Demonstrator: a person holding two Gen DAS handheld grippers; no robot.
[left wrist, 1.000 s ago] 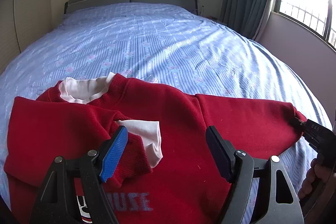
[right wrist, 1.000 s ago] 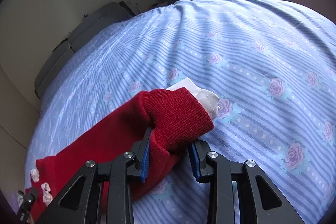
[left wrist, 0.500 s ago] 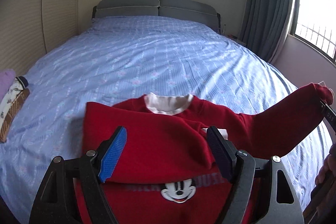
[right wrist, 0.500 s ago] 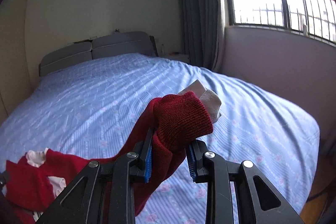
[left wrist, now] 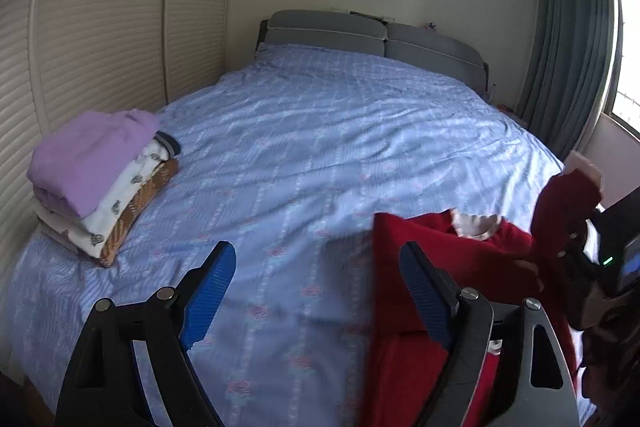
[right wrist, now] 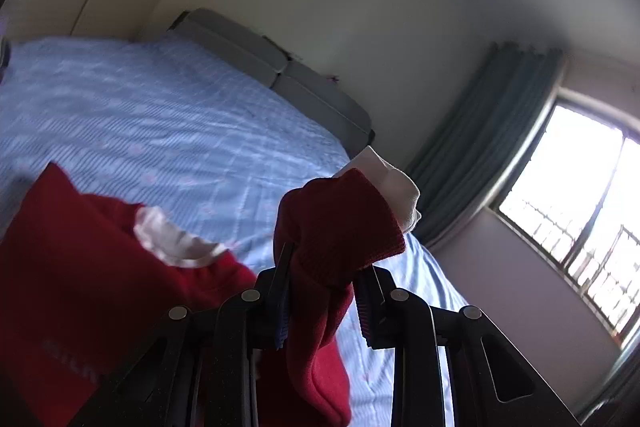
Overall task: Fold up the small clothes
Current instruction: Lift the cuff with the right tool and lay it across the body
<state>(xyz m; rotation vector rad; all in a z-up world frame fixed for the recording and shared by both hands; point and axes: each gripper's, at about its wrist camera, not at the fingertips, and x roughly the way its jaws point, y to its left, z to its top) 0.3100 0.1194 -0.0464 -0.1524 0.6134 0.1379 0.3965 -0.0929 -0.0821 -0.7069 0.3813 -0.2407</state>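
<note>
A red child's sweater (left wrist: 448, 267) with a white collar (left wrist: 472, 225) lies on the blue bedsheet (left wrist: 320, 155). My right gripper (right wrist: 322, 297) is shut on its sleeve cuff (right wrist: 340, 223), which has a white inner cuff poking out, and holds it lifted above the bed. That raised sleeve (left wrist: 564, 211) also shows at the right edge of the left wrist view. My left gripper (left wrist: 316, 291) hovers over bare sheet left of the sweater; its jaws are opening with nothing between them.
A stack of folded clothes (left wrist: 100, 183), purple on top, sits at the bed's left edge beside a slatted wardrobe (left wrist: 80, 39). A grey headboard (left wrist: 372, 39) stands at the far end. Curtains (right wrist: 480, 147) and a bright window (right wrist: 580, 195) are on the right.
The left gripper drew back off the sweater and swung left over bare sheet. The right gripper lifted the sleeve cuff off the bed, carried it toward the sweater's body, and rolled.
</note>
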